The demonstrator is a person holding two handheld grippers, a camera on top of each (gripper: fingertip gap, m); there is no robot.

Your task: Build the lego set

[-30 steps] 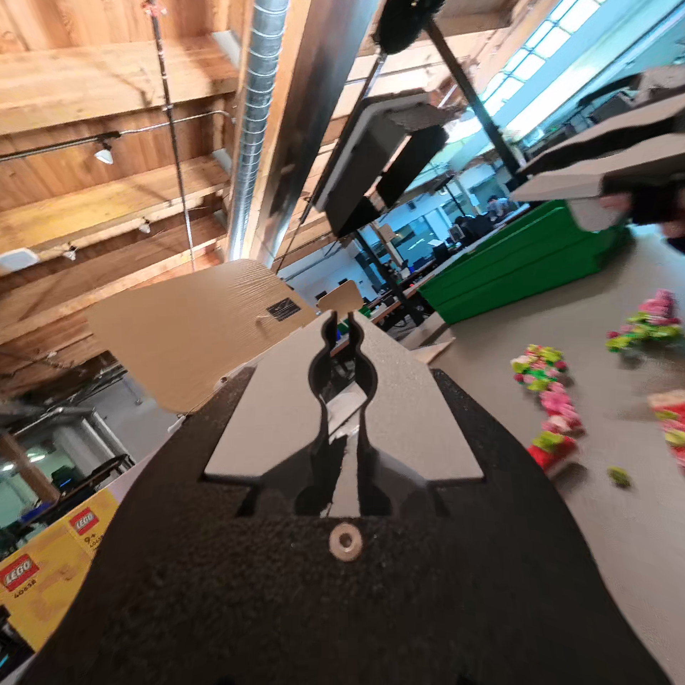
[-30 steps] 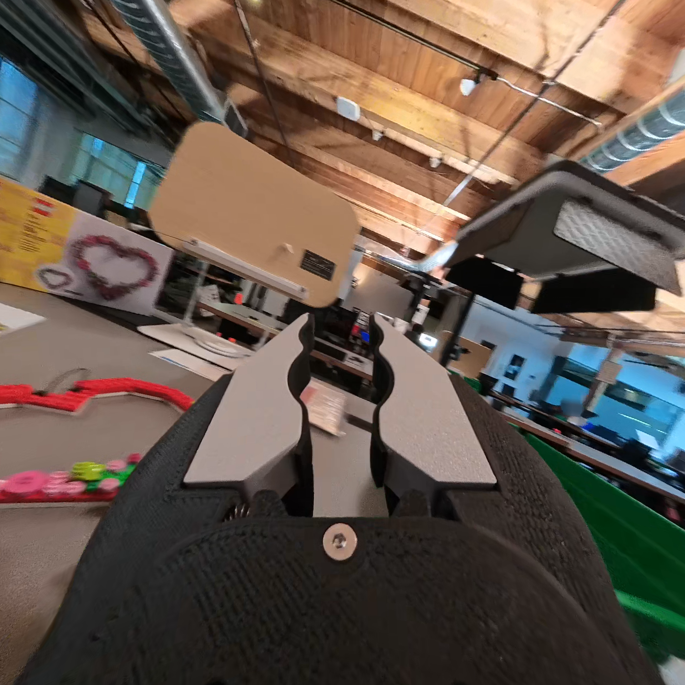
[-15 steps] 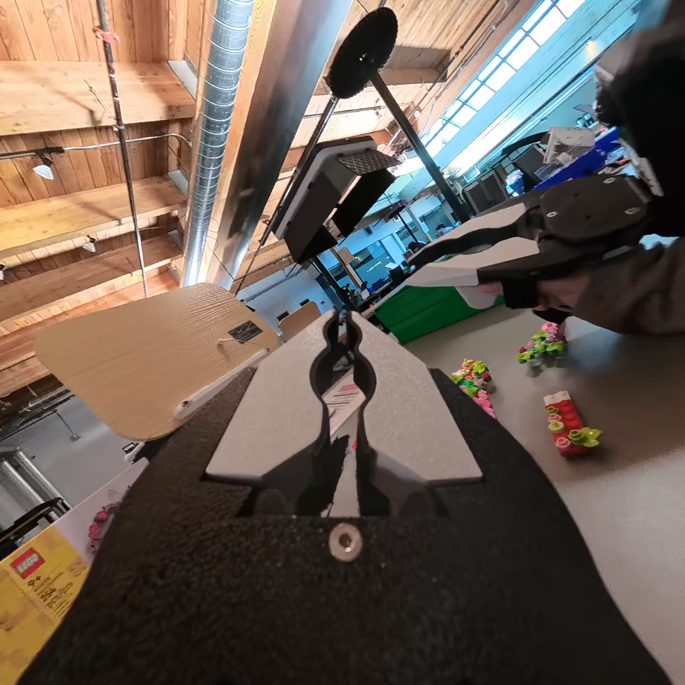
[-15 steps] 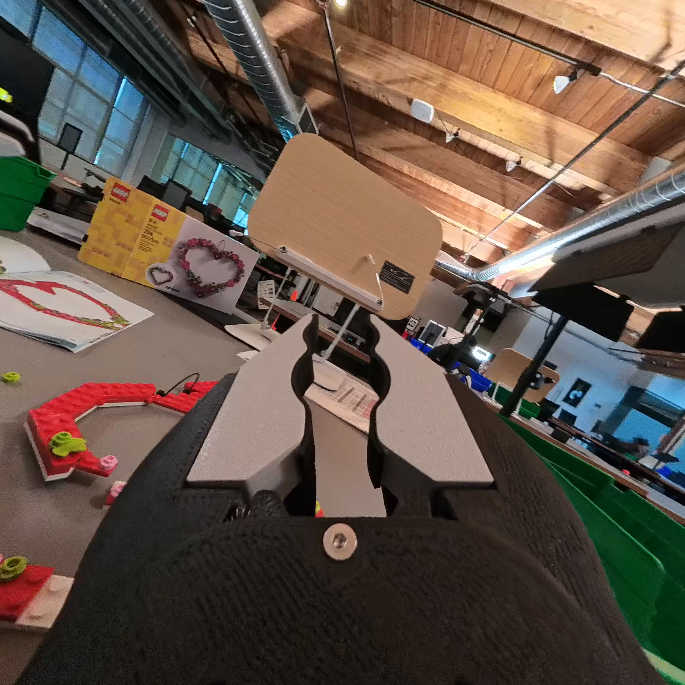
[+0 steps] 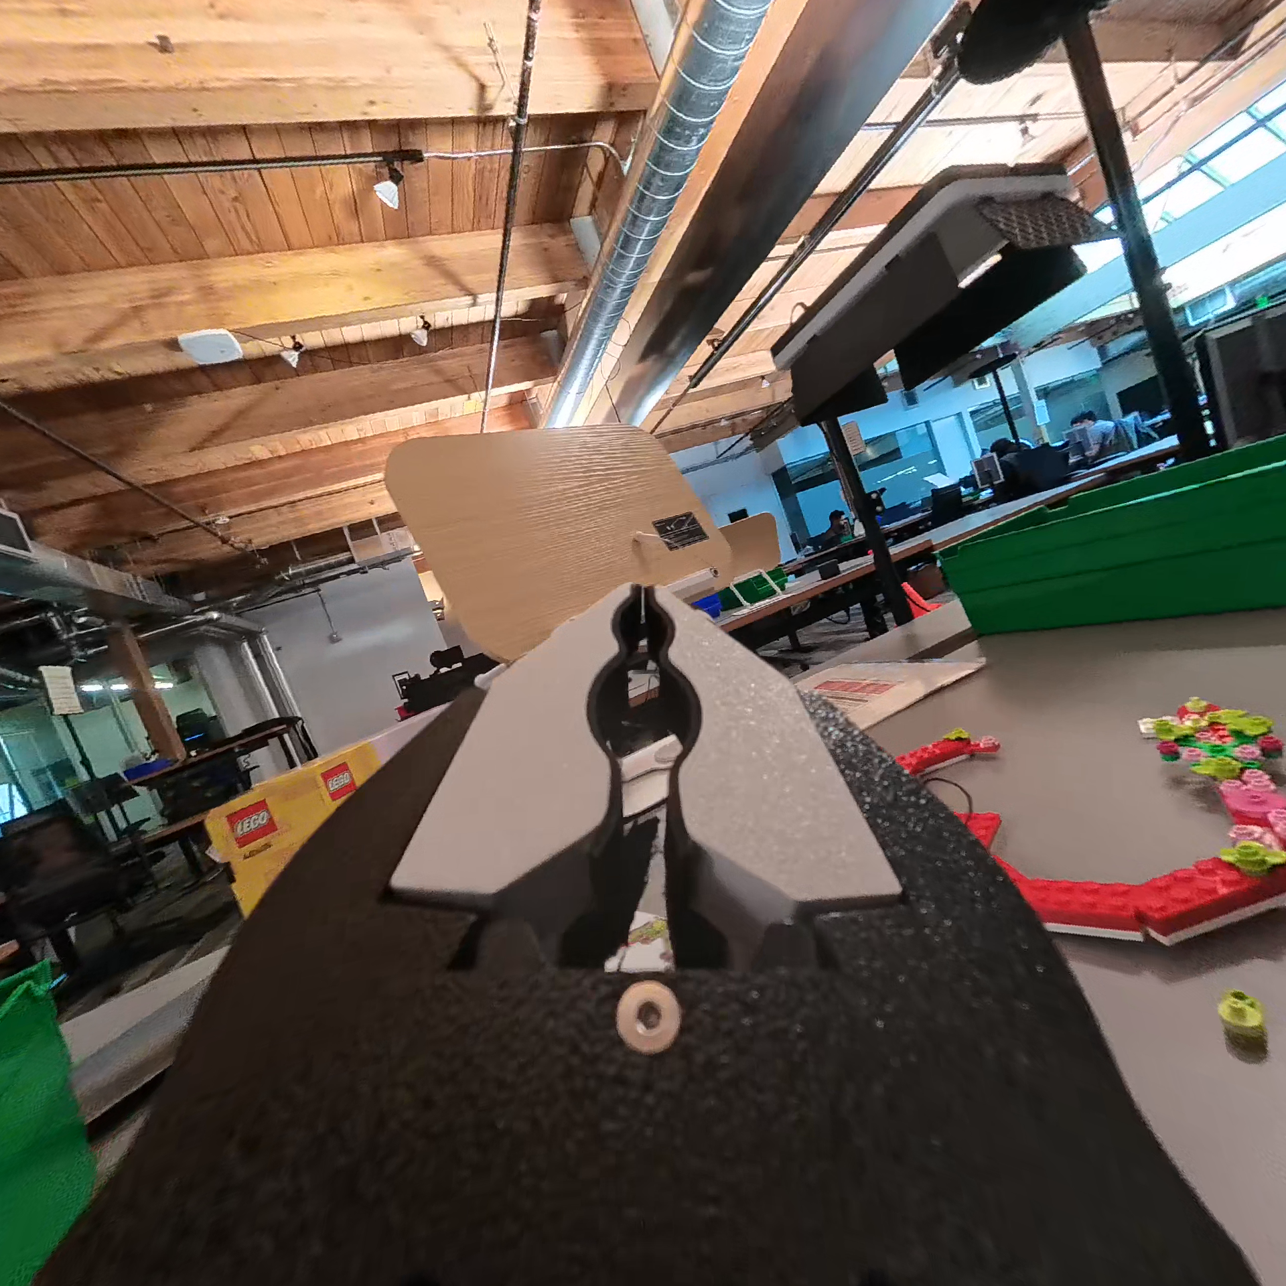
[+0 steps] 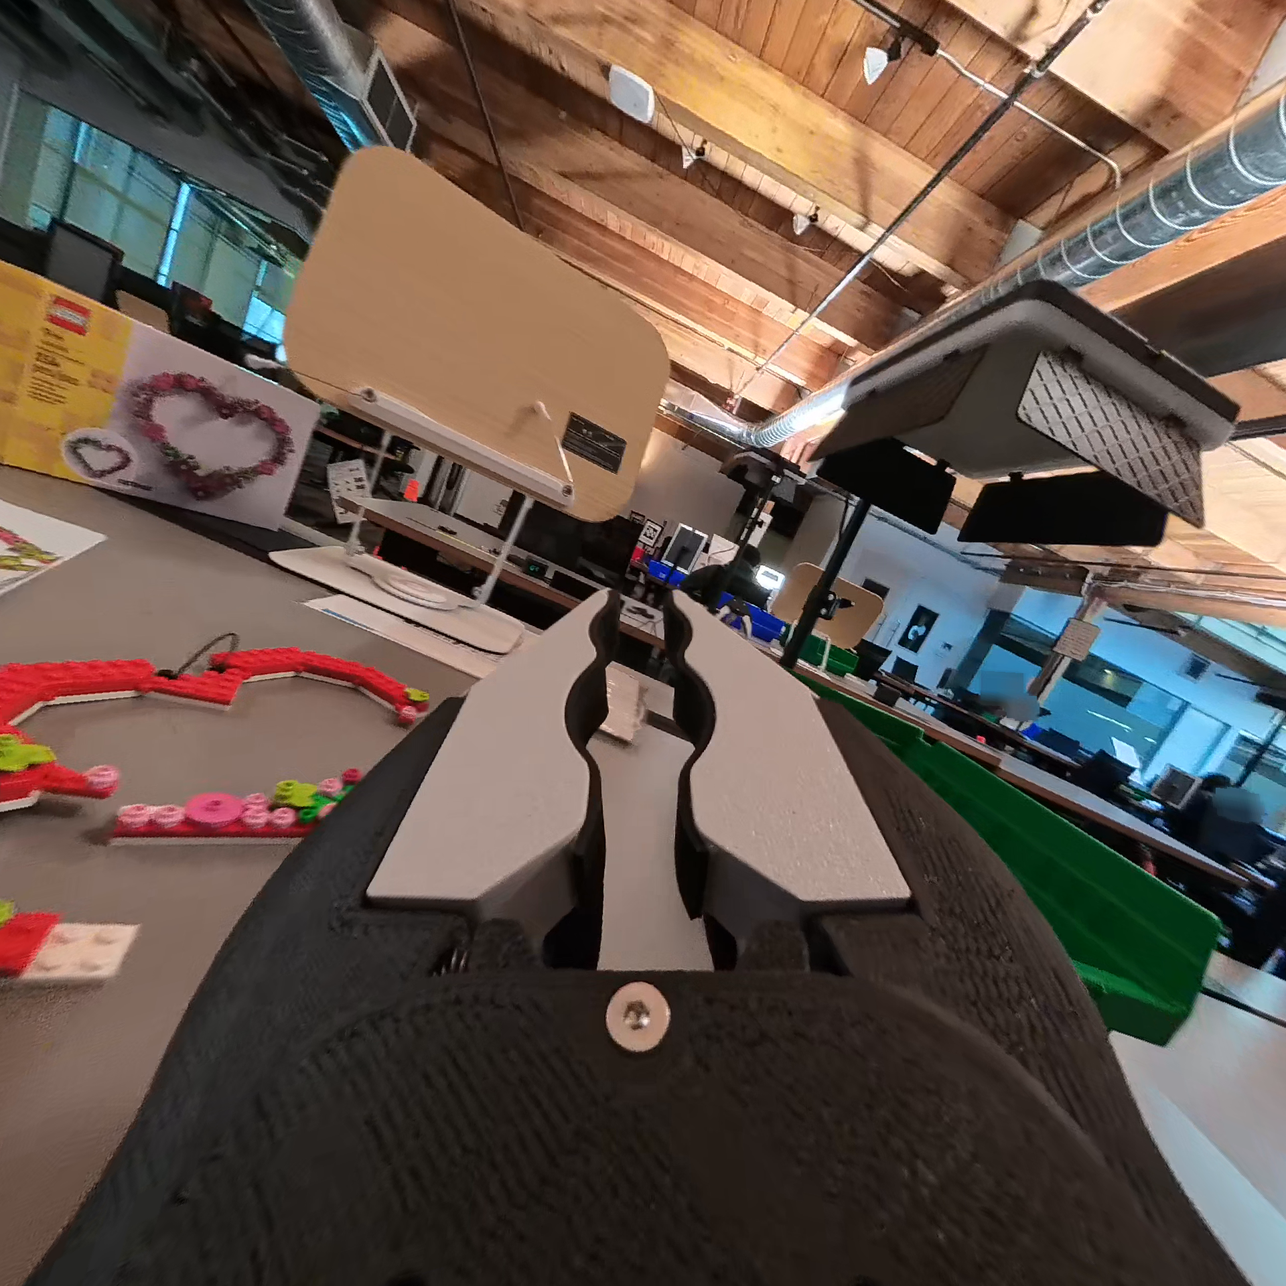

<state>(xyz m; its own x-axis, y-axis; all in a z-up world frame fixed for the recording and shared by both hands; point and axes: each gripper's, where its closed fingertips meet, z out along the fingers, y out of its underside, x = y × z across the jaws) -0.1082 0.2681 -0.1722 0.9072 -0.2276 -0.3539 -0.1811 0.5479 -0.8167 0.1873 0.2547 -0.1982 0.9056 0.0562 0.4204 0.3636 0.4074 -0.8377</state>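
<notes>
My left gripper (image 5: 644, 591) is shut and empty, held above the grey table (image 5: 1085, 786) and tilted upward. To its right lie a red heart-shaped Lego frame (image 5: 1113, 898), a segment covered with pink and lime flowers (image 5: 1225, 751) and a loose lime piece (image 5: 1242, 1009). My right gripper (image 6: 640, 605) is open by a narrow gap with nothing between the fingers. To its left lie the red heart frame (image 6: 278, 668), a flower-covered red segment (image 6: 223, 814) and a red and white plate piece (image 6: 69, 946).
A wooden book stand (image 6: 473, 334) stands at the back of the table on a white base (image 6: 417, 598). The yellow Lego box (image 6: 139, 417) is at the far left. Green bins (image 6: 1044, 870) line the right side. A lamp on a black pole (image 5: 1141, 278) hangs overhead. Some 30 cm of space lies between my two pairs of fingers. The flower-covered red segment (image 6: 223, 814) is about 15 cm from my right fingertips.
Both views have swung across the table. The right gripper and the hand holding it have left the left wrist view. The right gripper's jaws have narrowed a little.
</notes>
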